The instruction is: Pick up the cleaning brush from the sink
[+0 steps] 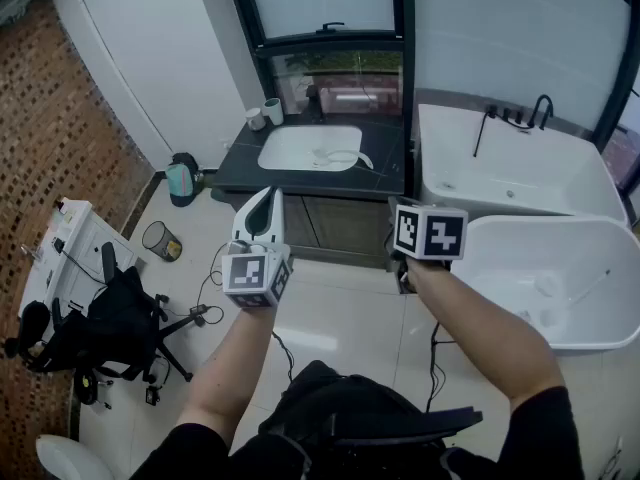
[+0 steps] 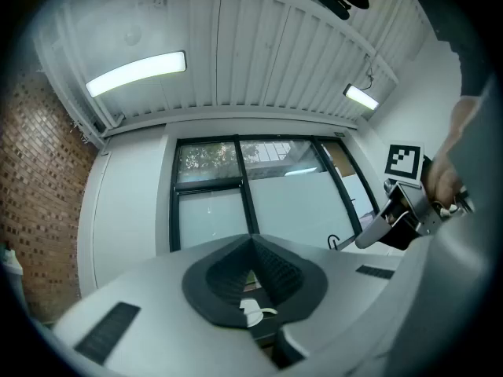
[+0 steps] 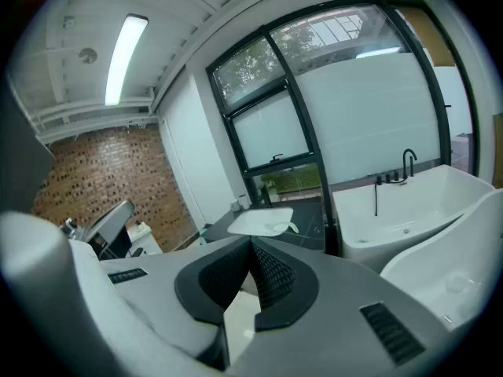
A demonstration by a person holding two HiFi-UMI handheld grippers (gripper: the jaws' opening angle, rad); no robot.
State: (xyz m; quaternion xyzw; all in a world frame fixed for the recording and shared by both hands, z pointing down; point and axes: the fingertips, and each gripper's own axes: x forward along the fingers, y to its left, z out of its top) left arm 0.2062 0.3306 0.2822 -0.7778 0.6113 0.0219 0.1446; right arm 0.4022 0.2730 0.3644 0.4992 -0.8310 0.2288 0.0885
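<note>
One brush [image 1: 345,156], clearest in head view

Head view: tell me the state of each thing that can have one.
cleaning brush, lying in the sink, not gripped
left gripper, shut, empty
right gripper, shut, empty
cups, upright on the counter
waste bin, upright on the floor
</note>
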